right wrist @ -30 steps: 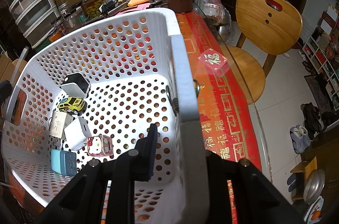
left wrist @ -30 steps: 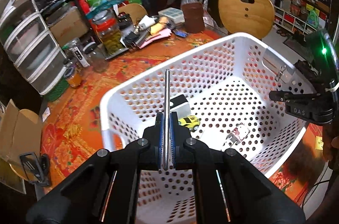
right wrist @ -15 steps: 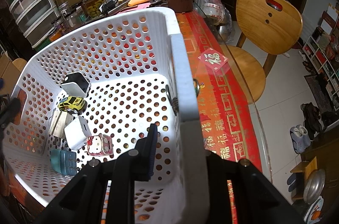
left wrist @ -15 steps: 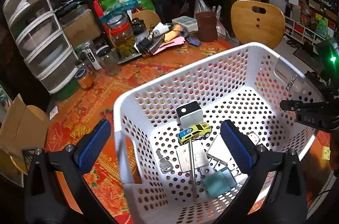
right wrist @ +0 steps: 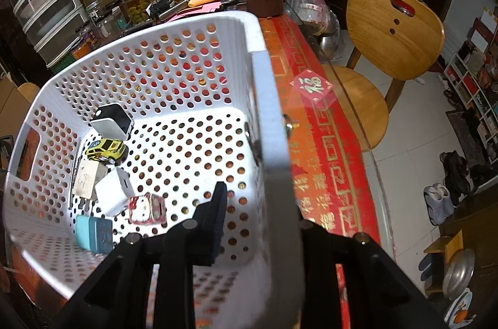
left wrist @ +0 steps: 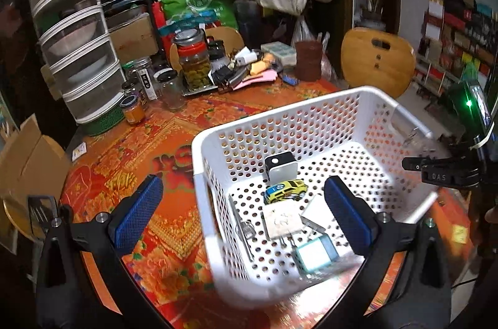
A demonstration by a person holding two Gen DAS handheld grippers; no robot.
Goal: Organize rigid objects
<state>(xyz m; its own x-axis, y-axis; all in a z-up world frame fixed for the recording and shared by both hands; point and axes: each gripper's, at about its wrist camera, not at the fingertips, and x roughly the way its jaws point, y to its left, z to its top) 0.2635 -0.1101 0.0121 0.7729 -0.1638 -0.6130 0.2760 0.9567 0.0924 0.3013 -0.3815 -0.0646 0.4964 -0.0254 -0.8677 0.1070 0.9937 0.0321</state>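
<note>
Here the left hand-held gripper [left wrist: 239, 214] gapes wide and empty over the white perforated plastic basket [left wrist: 311, 108] on the counter [left wrist: 155, 142]; a slim metal rod [left wrist: 241, 228] lies inside. The right hand-held gripper [right wrist: 258, 220] pinches the basket's wall, its jaws having just eased slightly.

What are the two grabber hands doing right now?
Left gripper: wide open, just opened, holding nothing.
Right gripper: clamped on the white basket wall, starting to loosen.
</note>
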